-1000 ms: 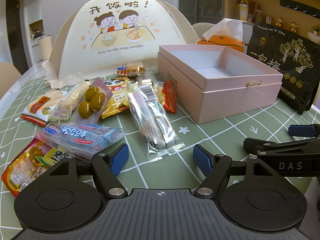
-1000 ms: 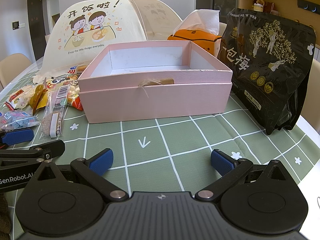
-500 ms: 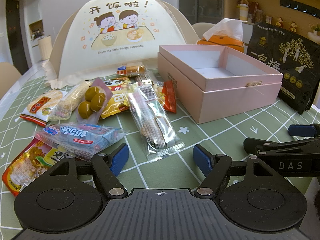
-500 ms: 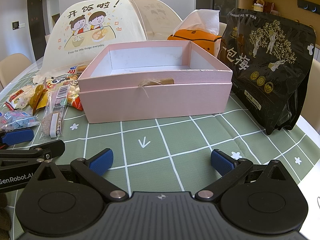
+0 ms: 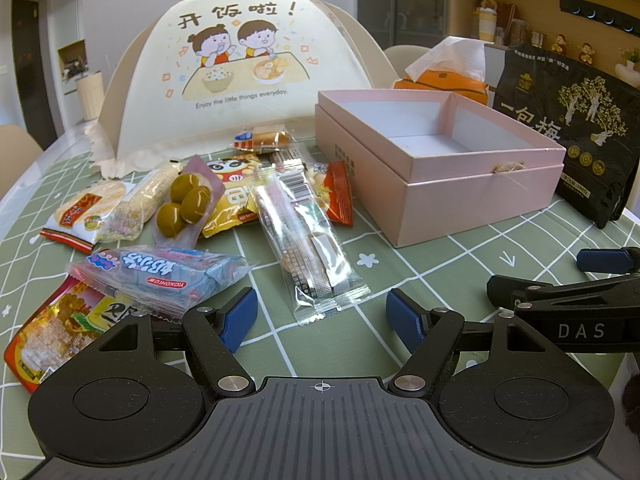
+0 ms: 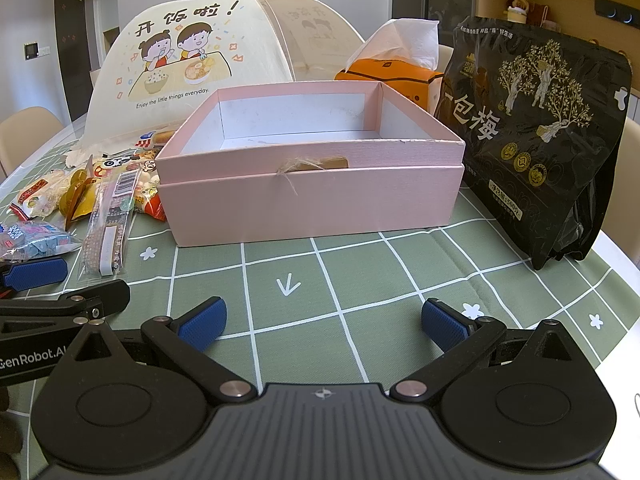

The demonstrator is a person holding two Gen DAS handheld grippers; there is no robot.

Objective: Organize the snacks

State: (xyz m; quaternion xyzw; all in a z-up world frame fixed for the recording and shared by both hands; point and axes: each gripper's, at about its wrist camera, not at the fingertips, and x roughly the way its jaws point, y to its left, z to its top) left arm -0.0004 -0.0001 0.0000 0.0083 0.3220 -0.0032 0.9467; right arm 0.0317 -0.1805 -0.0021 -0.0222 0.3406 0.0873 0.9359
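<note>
Several wrapped snacks lie loose on the green checked tablecloth: a long clear packet [image 5: 308,240], a blue packet [image 5: 160,274], green olives in a pouch [image 5: 184,206], a rice cracker [image 5: 86,212] and an orange-red packet [image 5: 48,332]. An empty pink box [image 5: 440,168] [image 6: 312,184] stands open to their right. My left gripper [image 5: 322,318] is open just short of the clear packet, nothing between its fingers. My right gripper [image 6: 324,322] is open over bare cloth in front of the box.
A cream mesh food cover [image 5: 236,76] stands behind the snacks. A large black bag [image 6: 536,136] leans right of the box, with an orange tissue box [image 6: 392,76] behind. The table's edge [image 6: 624,344] runs close on the right.
</note>
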